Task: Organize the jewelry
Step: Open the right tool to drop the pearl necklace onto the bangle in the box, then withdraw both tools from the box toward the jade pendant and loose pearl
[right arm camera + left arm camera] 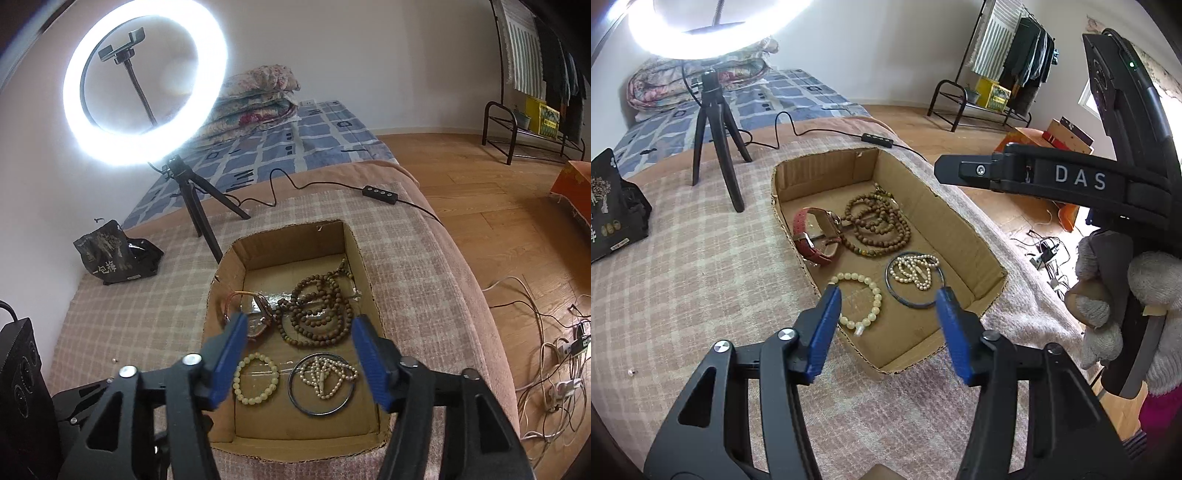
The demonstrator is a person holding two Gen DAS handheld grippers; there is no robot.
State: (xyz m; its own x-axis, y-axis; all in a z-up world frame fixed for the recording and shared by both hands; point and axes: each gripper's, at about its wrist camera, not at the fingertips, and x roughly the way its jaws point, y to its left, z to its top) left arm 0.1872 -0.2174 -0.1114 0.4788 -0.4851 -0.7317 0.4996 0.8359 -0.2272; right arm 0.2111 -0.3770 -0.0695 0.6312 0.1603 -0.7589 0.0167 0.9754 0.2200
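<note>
The cardboard box (986,273) sits on a checked blanket (683,258), and all the jewelry is already inside it. Both tongs are let go, with their blue tips apart and nothing between them.

The left tongs (888,325) hang over the near end of the box. The pale bead bracelet (862,299) lies just ahead of them, at about 11 o'clock, close by the left tip. The dark bangle (892,291) with the pearl strand (916,271) on top lies at about 1 o'clock. The red watch (812,240) and the brown bead necklace (879,225) are farther off, toward 12 o'clock.

From the right tongs (299,356), the pale bead bracelet (256,380) and the bangle (321,386) lie low between the tips, at about 6 o'clock. The brown beads (314,314) are at 12 o'clock.

The bracelet is round, so it has no long side. I think the left tongs are nearest to it.
</note>
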